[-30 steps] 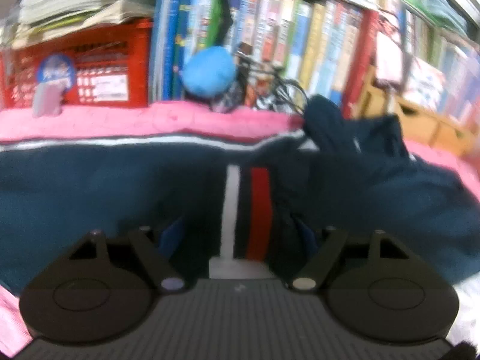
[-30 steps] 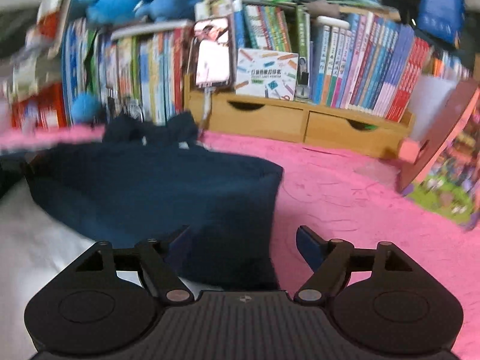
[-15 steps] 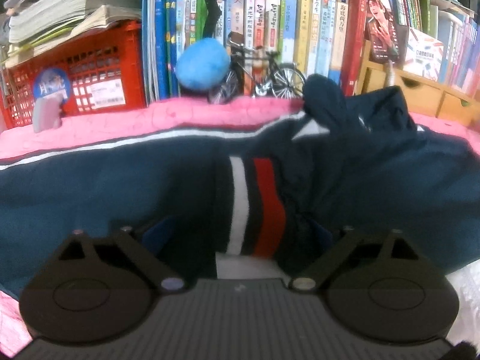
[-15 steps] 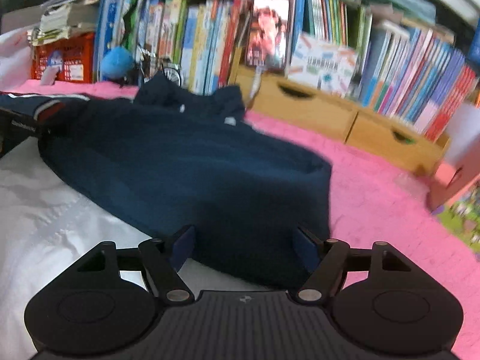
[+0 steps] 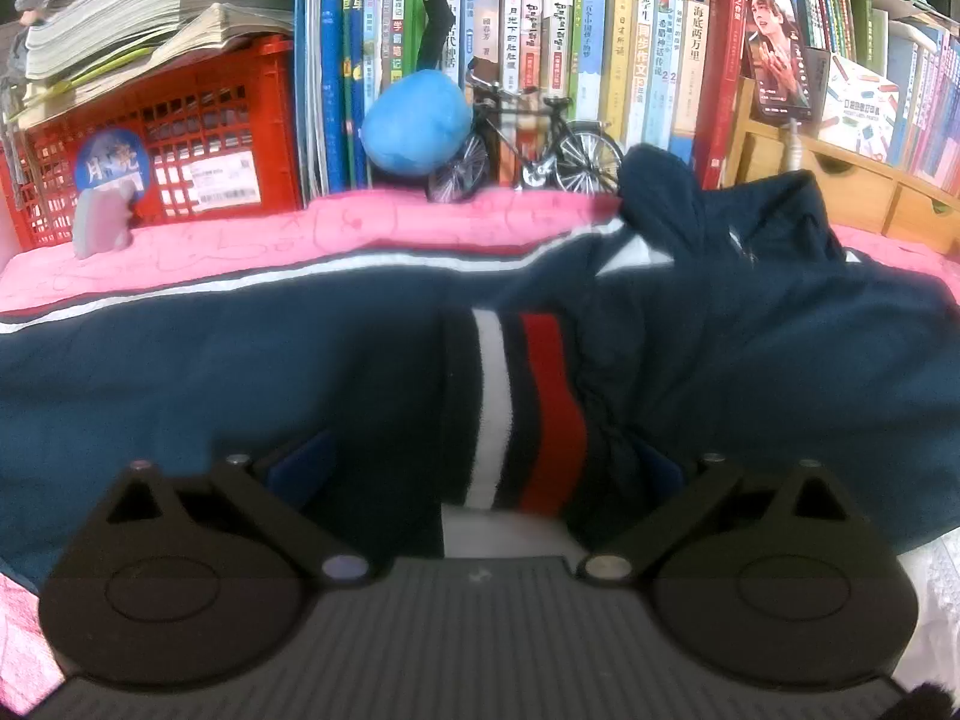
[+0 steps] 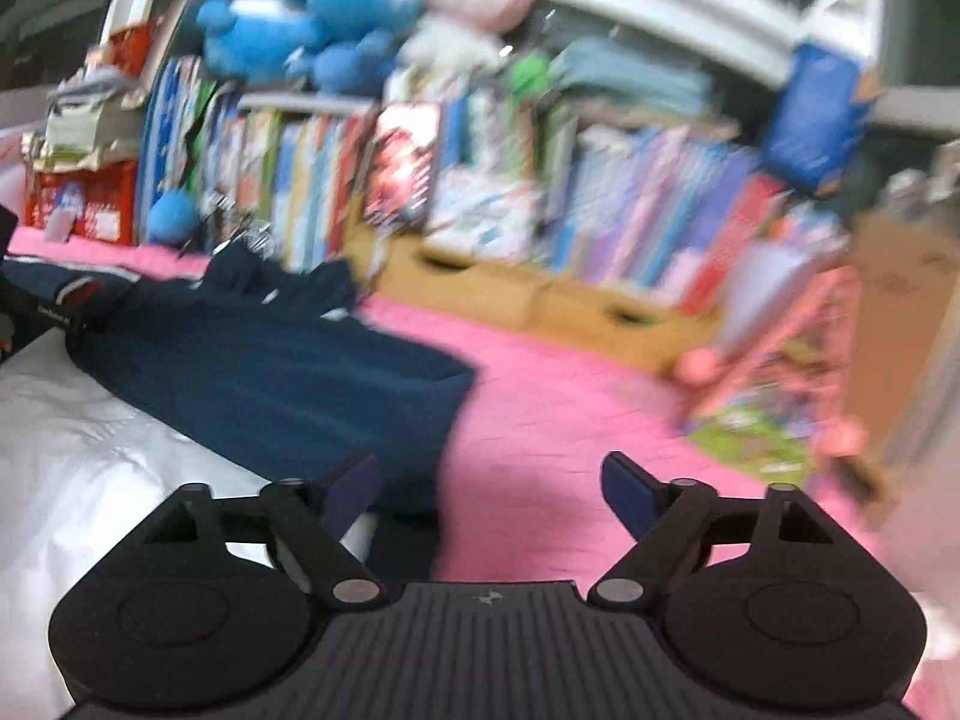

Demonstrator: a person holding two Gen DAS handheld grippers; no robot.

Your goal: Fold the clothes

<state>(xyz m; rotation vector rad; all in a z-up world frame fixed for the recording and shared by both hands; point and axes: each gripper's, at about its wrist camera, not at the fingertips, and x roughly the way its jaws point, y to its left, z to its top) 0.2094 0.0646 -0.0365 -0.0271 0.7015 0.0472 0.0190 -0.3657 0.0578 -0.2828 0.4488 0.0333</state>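
The left hand-held gripper (image 5: 477, 468) has spread its jaws over the last second and they are opening to their widest; the striped cuff (image 5: 528, 414) of the navy garment (image 5: 210, 378), which sat between narrower jaws a second ago, now lies loose in the gap with neither pad pressing it. The right hand-held gripper (image 6: 489, 480) has drawn up and away from the cloth: half a second ago the garment's near edge lay between its jaws, now only the pink cover (image 6: 570, 396) shows there, and its jaws are opening with nothing in them. I judge that a sleeve has just been laid across the body and let go, so one fold looks finished and the next grasp is not yet begun. The garment lies spread on the pink cover toward its far edge, below the bookshelf (image 5: 600, 30), its near hem over white fabric (image 6: 90, 450). Book spines carry Chinese titles, among them "海底两万里" (image 5: 699, 42); the red crate (image 5: 198, 138) bears a white printed label too small to read and a round blue sticker with "月亮".
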